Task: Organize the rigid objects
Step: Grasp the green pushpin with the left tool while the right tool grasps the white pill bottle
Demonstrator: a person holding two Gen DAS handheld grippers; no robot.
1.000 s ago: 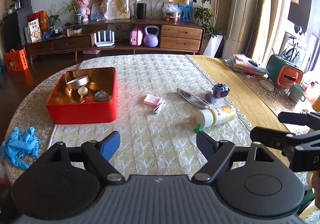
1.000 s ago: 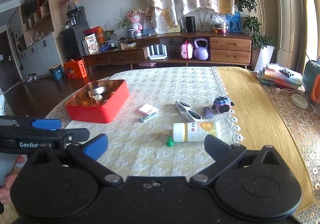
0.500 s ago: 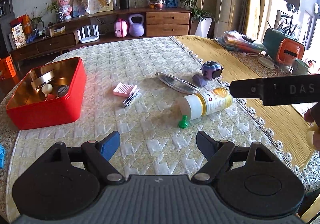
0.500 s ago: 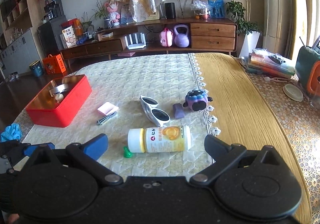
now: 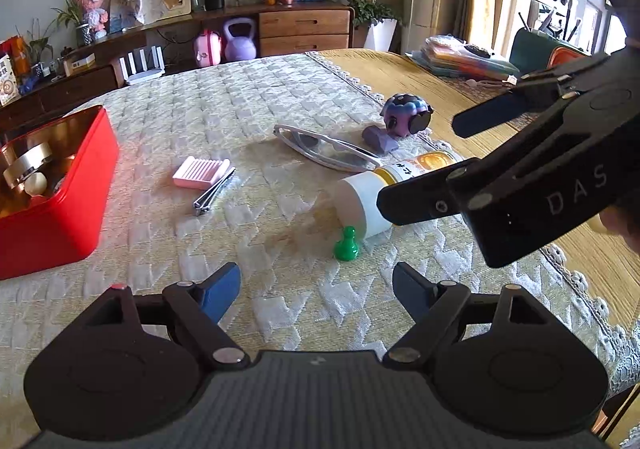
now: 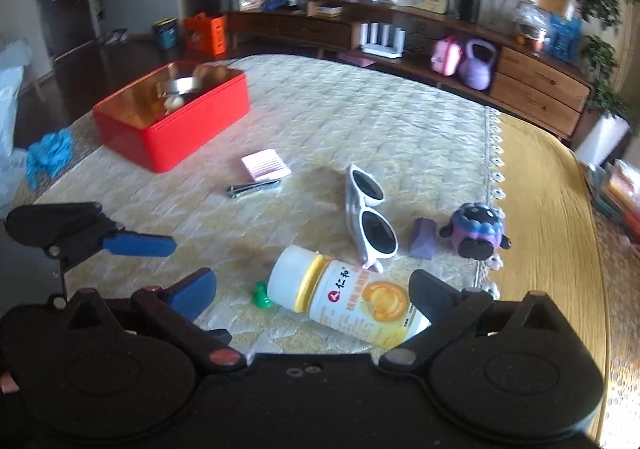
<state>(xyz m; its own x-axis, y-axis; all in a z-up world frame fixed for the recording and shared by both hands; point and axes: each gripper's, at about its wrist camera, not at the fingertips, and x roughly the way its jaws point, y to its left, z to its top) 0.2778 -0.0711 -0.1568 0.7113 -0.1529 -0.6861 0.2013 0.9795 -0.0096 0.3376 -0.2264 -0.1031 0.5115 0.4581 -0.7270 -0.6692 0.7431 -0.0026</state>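
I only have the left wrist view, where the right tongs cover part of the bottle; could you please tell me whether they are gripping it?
Observer: No. In the right wrist view the right tongs are open around the bottle, which lies on its side; the blue finger stands clear of its white cap.
Operator: Thank you. Is the whole bottle visible there?
Observer: Nearly. Its orange-and-white label faces up; only the base sits behind the black finger.
Operator: Is anything outside my frame?
Observer: Blue gloves lie at the table edge, left of the red tin in that view.
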